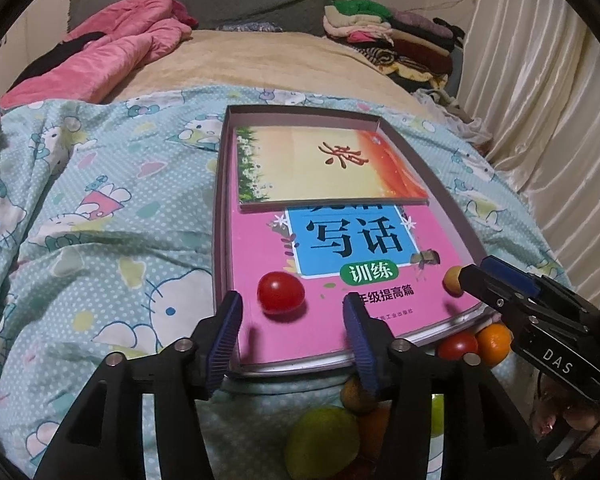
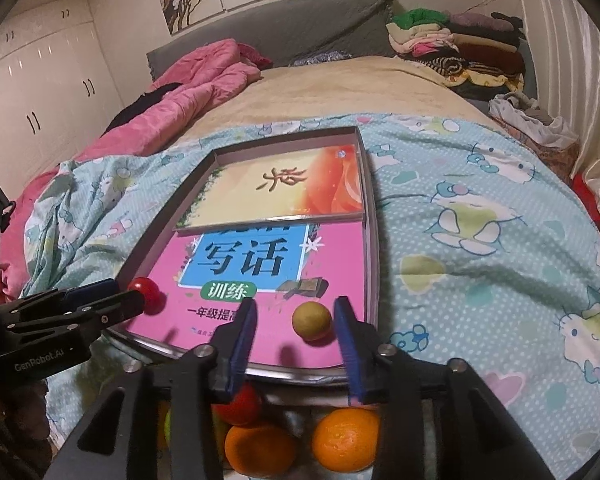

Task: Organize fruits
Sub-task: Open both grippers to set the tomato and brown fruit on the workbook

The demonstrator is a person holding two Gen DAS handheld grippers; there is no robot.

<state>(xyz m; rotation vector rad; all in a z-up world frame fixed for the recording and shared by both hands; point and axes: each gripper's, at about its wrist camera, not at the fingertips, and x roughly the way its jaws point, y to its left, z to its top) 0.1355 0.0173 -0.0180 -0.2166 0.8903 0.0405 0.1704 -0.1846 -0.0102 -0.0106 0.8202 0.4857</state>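
With both tongs wide apart and holding nothing, you look to be at the putting-down or picking-up step of sorting the fruit. Your left gripper (image 1: 292,312) frames the red tomato (image 1: 281,293), which sits on the pink book (image 1: 332,320) inside the shallow box (image 1: 219,200) on the bed. Your right gripper (image 2: 296,320) frames the small yellow-green fruit (image 2: 312,320), resting on the same book near its right edge. I cannot tell if you are reaching for them or have let them go. More fruit waits in a pile close to you: two oranges (image 2: 346,438), another red one (image 2: 238,404) and a green one (image 1: 322,440). Next, I think you should pick one from the pile. Squeeze gently, because round fruit rolls away easily.
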